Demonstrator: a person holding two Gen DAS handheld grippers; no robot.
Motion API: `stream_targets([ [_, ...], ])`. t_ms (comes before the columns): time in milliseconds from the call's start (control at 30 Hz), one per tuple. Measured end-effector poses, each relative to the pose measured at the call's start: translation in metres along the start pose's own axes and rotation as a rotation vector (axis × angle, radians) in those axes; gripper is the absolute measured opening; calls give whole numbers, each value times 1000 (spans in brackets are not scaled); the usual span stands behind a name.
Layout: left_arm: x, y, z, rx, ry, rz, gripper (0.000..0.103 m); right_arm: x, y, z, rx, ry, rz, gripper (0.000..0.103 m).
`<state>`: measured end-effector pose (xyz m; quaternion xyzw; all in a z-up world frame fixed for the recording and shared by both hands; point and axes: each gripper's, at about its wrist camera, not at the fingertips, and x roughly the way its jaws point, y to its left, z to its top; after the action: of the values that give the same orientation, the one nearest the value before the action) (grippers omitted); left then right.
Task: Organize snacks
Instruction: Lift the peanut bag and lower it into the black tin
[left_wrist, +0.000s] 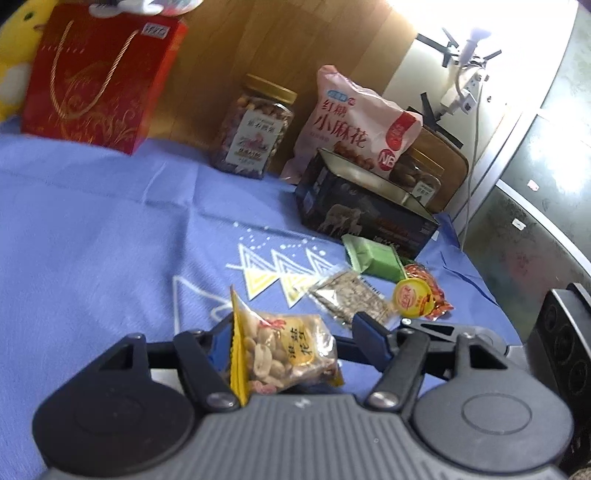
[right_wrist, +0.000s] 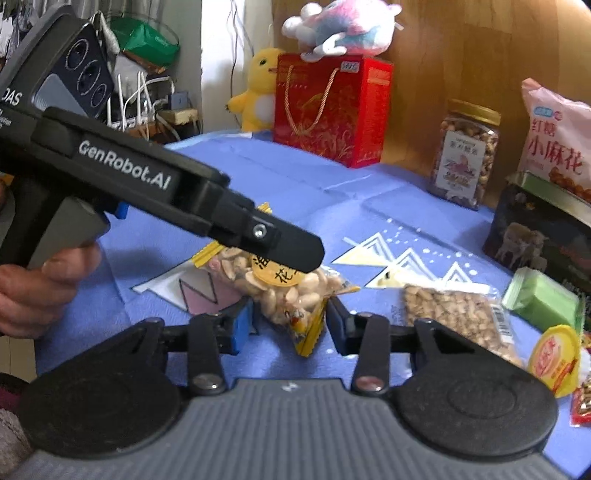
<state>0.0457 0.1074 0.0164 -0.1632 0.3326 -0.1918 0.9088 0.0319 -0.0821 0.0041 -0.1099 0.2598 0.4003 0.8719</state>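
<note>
A yellow-edged packet of peanuts (left_wrist: 288, 350) sits between the fingers of my left gripper (left_wrist: 291, 334), which stand wide around it, touching only at the left. In the right wrist view the left gripper (right_wrist: 291, 254) reaches over the same packet (right_wrist: 280, 288), lifted off the blue cloth (right_wrist: 258, 177). My right gripper (right_wrist: 291, 325) is open, its fingers on either side of the packet's lower yellow end without pinching it. An open dark tin box (left_wrist: 365, 206) stands at the right. A clear seed bar (left_wrist: 351, 295), a green packet (left_wrist: 373, 258) and a yellow jelly cup (left_wrist: 412, 297) lie near it.
A red gift bag (left_wrist: 99, 81), a jar of nuts (left_wrist: 255, 133) and a pink snack bag (left_wrist: 358, 122) stand along the wooden back wall. A red packet (left_wrist: 432, 291) lies by the jelly cup. Plush toys (right_wrist: 340, 29) sit on and behind the red bag.
</note>
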Motion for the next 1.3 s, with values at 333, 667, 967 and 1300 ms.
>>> stream_targets([
  [333,31,-33,27,98,32,0,66,-15,-29,2,62,-65,-67,45],
  [667,80,-91,85,265,0,-48,66,-40,-87,22,105,-176,-241,45],
  [967,138,-116,127,317,-6,-62,67,-39,-143,37,123,-222,-370,45],
  [1300,200,-115,150,316,9,11,71,-6,-188,42,156,-206,-446,53],
])
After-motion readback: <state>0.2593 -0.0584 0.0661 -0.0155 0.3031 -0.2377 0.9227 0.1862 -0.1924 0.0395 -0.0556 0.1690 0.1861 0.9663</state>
